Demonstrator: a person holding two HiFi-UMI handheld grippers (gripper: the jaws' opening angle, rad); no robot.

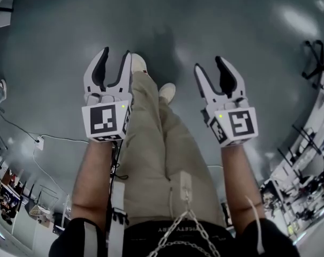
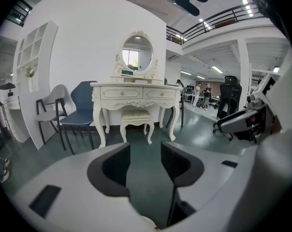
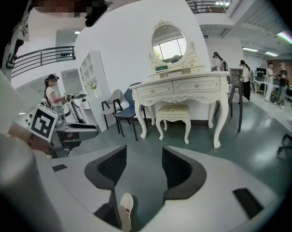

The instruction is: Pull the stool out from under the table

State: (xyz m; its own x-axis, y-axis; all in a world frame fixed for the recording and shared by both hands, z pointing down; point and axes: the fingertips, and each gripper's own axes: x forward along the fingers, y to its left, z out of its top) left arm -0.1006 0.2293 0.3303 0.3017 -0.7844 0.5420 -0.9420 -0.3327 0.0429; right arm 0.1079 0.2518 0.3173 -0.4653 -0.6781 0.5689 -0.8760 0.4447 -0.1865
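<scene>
— Holding anything?
— No. Left gripper (image 1: 115, 52) and right gripper (image 1: 208, 63) both have fingers apart, nothing between them.
— And the stool (image 2: 136, 115)?
— Sitting under the worktop (image 2: 136, 84), between its front legs, well apart from both grippers.

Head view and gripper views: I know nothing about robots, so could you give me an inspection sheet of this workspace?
Surface: grey floor, bare around the person's shoes.
Job's things: cream stool tucked under the white dressing table, not yet pulled out.
Clutter: blue chair and grey chair beside the table.
Grippers: left gripper and right gripper both open, empty, short of the stool.
Cables: thin cable lying on the floor.
Surroundings: round mirror, white shelf unit, people in the distance.
</scene>
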